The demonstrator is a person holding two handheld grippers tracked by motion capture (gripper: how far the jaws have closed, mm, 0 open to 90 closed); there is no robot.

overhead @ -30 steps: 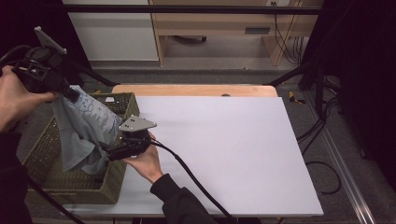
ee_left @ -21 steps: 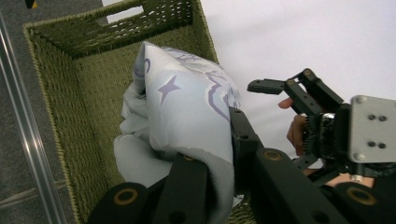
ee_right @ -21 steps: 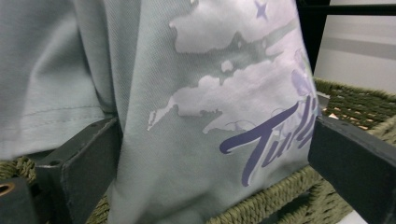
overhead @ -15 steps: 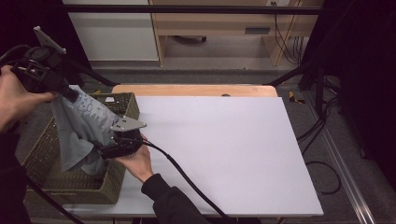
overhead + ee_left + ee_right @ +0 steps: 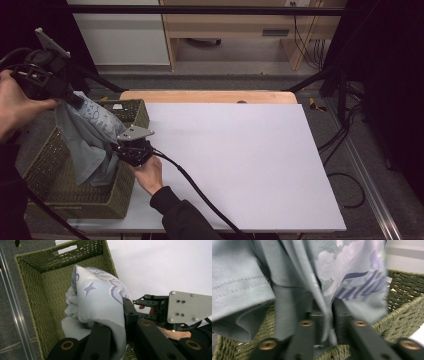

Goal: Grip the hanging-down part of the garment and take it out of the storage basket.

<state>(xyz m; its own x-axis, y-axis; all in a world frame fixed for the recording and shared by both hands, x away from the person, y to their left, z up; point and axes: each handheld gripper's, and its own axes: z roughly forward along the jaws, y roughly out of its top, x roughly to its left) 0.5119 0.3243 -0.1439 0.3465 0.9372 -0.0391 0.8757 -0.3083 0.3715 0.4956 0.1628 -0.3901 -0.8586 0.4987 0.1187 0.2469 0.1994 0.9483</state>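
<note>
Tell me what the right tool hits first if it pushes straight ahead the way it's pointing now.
The right tool already has the pale blue printed garment between its jaws, so cloth comes first. Behind it, probably the woven basket wall, though depth is unclear.

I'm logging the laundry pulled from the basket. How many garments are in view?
1: a pale grey-blue printed garment, lifted out of the green woven basket by the left gripper, with the right gripper shut on its lower part. More may lie hidden beneath it.
</note>
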